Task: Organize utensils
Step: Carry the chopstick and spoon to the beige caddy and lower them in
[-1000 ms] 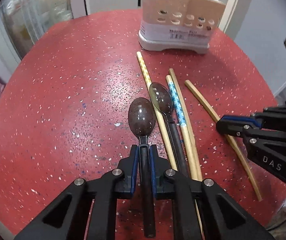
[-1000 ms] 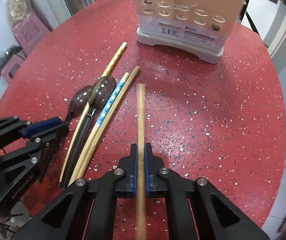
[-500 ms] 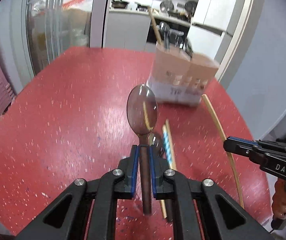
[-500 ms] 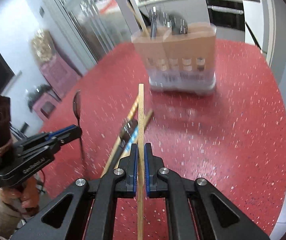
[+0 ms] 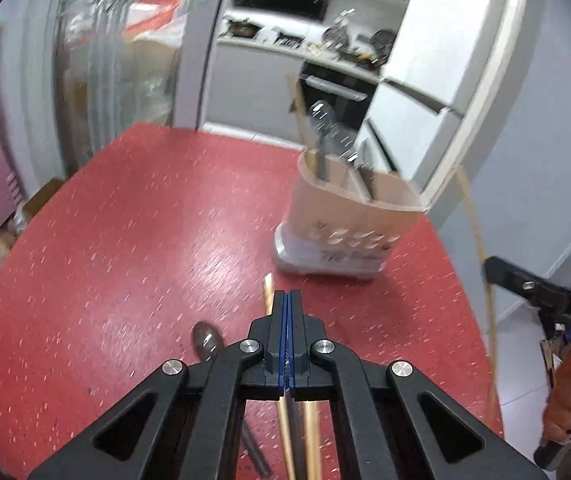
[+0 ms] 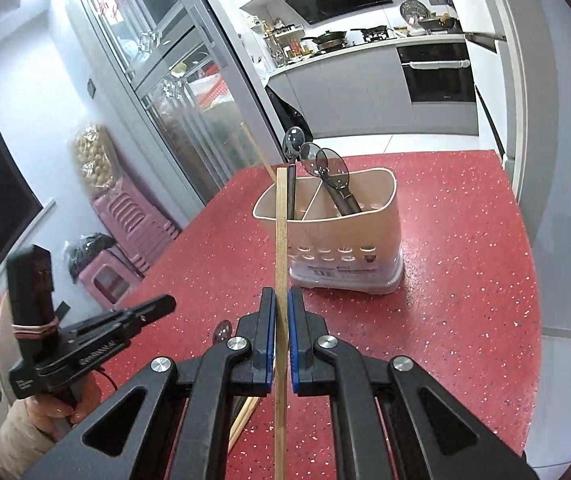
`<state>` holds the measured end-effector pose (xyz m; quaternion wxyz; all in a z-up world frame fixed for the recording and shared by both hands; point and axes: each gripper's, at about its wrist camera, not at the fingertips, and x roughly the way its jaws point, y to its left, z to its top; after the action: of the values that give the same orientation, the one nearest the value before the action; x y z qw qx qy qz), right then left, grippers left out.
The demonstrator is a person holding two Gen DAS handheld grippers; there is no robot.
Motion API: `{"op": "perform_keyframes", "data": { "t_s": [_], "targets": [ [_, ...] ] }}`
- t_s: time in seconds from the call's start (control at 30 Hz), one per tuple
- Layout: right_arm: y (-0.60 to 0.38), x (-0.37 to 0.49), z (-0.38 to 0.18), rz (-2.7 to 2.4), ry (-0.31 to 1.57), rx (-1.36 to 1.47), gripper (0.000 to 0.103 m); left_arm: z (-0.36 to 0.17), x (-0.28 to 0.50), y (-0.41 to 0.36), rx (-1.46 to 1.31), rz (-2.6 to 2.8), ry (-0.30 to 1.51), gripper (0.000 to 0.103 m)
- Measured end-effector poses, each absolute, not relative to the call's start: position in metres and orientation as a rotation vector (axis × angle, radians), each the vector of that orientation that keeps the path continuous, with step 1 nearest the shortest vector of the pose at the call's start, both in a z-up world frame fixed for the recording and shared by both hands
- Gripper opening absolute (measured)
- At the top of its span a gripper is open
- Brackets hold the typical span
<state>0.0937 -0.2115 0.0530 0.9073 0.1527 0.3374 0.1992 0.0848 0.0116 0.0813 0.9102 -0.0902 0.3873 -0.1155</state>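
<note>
The right gripper (image 6: 281, 320) clamped a long bamboo chopstick (image 6: 281, 232), pointing at the beige plastic utensil caddy (image 6: 345, 240) (left gripper (image 5: 286, 312) pinched shut, empty).

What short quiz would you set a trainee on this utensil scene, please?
1. Multiple choice: what does the right gripper hold? A) a spoon; B) a wooden chopstick; C) nothing.
2. True or false: the left gripper is shut on a spoon.
3. Fill in the blank: ____ spoons stand in the beige holder.

Key: 1) B. 2) False: its jaws are shut with nothing between them. 3) Three.
</note>
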Motion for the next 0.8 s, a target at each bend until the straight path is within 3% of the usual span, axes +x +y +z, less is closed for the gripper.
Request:
{"op": "perform_keyframes", "data": {
  "t_s": [0.2, 0.23, 0.27, 0.63, 0.73, 0.8],
  "targets": [
    [-0.21, 0.096, 0.028, 0.434, 0.751, 0.341, 0.006, 0.036, 0.084, 0.03, -0.235, -0.094, 0.943, 0.027],
    [-0.209, 0.096, 0.024, 0.437, 0.758, 0.339, 0.006, 0.03, 0.083, 0.032, -0.234, -0.071, 0.951, 0.057],
    [-0.208, 0.096, 0.02, 0.442, 0.766, 0.339, 0.007, 0.024, 0.083, 0.033, -0.222, -0.036, 0.972, 0.103],
    [-0.21, 0.094, 0.002, 0.468, 0.795, 0.373, 0.006, -0.029, 0.122, 0.021, -0.061, 0.095, 1.075, 0.103],
    [-0.212, 0.095, 0.0, 0.466, 0.802, 0.382, 0.007, -0.048, 0.134, 0.019, -0.07, 0.086, 1.132, 0.093],
    [-0.213, 0.096, -0.001, 0.466, 0.805, 0.388, 0.006, -0.056, 0.139, 0.017, -0.075, 0.084, 1.148, 0.093]
  ]
}}
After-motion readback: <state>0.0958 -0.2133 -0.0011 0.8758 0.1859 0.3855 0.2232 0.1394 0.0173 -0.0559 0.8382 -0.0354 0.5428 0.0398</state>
